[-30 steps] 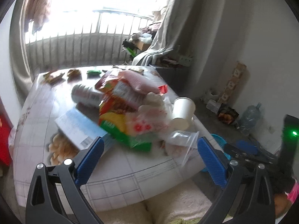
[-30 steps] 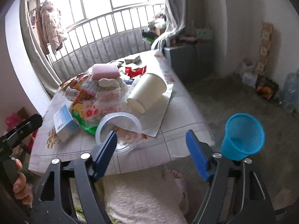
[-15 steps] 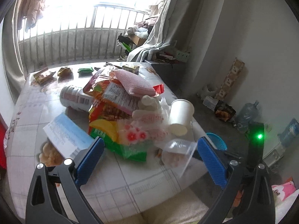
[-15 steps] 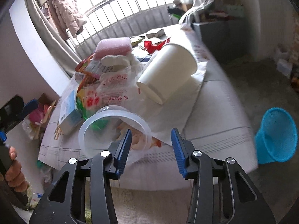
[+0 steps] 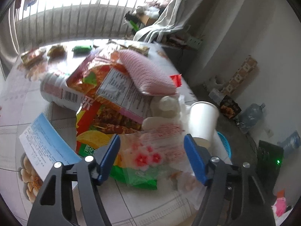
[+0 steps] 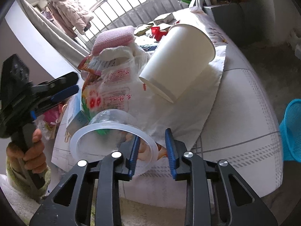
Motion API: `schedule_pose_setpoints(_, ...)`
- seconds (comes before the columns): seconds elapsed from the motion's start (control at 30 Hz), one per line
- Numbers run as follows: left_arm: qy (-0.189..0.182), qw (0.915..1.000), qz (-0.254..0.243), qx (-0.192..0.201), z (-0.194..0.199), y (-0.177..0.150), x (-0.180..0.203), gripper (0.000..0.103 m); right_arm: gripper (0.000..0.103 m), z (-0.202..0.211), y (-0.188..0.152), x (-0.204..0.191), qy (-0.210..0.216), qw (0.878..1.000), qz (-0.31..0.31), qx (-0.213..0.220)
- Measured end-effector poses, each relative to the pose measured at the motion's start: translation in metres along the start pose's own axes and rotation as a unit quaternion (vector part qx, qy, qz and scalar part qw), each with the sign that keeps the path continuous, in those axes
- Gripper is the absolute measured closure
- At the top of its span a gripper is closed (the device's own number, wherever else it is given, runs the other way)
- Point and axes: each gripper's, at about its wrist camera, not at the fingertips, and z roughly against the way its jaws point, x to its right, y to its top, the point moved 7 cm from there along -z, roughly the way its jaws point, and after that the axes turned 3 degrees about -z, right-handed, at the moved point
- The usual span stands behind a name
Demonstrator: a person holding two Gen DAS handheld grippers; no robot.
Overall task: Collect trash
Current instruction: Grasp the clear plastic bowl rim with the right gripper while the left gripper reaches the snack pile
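A heap of trash lies on the table point(image 6: 242, 120): a clear plastic cup point(image 6: 105, 131) on its side, a white paper cup point(image 6: 180, 64) tipped over, a clear printed plastic bag point(image 6: 114, 94), snack wrappers and a pink sponge point(image 6: 112, 37). My right gripper point(image 6: 153, 148) is partly closed, its jaws straddling the clear cup's rim with a gap still showing. My left gripper point(image 5: 151, 158) is open, its jaws either side of the printed bag point(image 5: 156, 150), beside the red-green chip bag point(image 5: 105, 113) and paper cup point(image 5: 202, 120).
A blue mesh bin point(image 6: 291, 130) stands on the floor right of the table; it shows behind the paper cup in the left wrist view point(image 5: 224, 145). A blue-white box point(image 5: 45, 145), a can point(image 5: 56, 90), small wrappers at the far edge, window railing behind.
My right gripper moved in low onto the clear cup's rim and its jaws narrowed. My left gripper moved forward over the trash heap and its jaws narrowed around the printed bag.
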Motion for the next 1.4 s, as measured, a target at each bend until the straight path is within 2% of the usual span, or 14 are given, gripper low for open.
schedule_pose_setpoints(0.27, 0.002, 0.9993, 0.015, -0.034, -0.025, -0.003, -0.012, 0.041, 0.086, -0.004, 0.001, 0.001, 0.0, 1.0, -0.001, -0.007)
schedule_pose_setpoints(0.53, 0.01, 0.9972, 0.048, -0.056, -0.032, -0.013, -0.027, 0.042, 0.087, -0.006, 0.002, 0.0, -0.002, 1.0, 0.001, -0.009)
schedule_pose_setpoints(0.73, -0.007, 0.9935, 0.093, -0.066, -0.034, -0.012, -0.038, 0.031, 0.087, -0.008, 0.002, -0.002, -0.005, 1.0, 0.001, -0.006)
schedule_pose_setpoints(0.77, -0.009, 0.993, 0.098, -0.066, -0.033, -0.012, -0.039, 0.026, 0.087, -0.008, 0.002, -0.002, -0.005, 1.0, 0.0, -0.006)
schedule_pose_setpoints(0.8, -0.009, 0.9921, 0.107, -0.066, -0.032, -0.012, -0.041, 0.021, 0.087, -0.008, 0.002, -0.002, -0.005, 1.0, 0.0, -0.006)
schedule_pose_setpoints(0.87, 0.009, 0.9907, 0.12, -0.063, -0.03, -0.012, -0.046, 0.018, 0.087, -0.008, 0.002, -0.002, -0.006, 1.0, 0.001, -0.005)
schedule_pose_setpoints(0.93, 0.026, 0.9901, 0.126, -0.056, -0.025, -0.012, -0.051, 0.016, 0.087, -0.007, 0.001, -0.003, -0.006, 1.0, 0.0, -0.005)
schedule_pose_setpoints(1.07, 0.023, 0.9908, 0.125, -0.048, -0.018, -0.013, -0.052, 0.016, 0.089, -0.007, 0.002, -0.002, -0.009, 1.0, 0.001, -0.004)
schedule_pose_setpoints(1.2, 0.033, 0.995, 0.09, -0.026, -0.006, -0.013, -0.045, 0.016, 0.095, -0.004, 0.002, -0.001, -0.009, 1.0, -0.005, -0.001)
schedule_pose_setpoints(1.3, 0.043, 0.999, 0.013, -0.01, 0.008, -0.021, -0.024, 0.016, 0.098, 0.002, 0.003, -0.002, -0.011, 1.0, -0.001, 0.007)
schedule_pose_setpoints(1.4, 0.056, 0.9958, -0.071, -0.012, 0.016, -0.036, -0.007, 0.016, 0.098, 0.006, 0.002, -0.001, -0.02, 1.0, 0.004, 0.011)
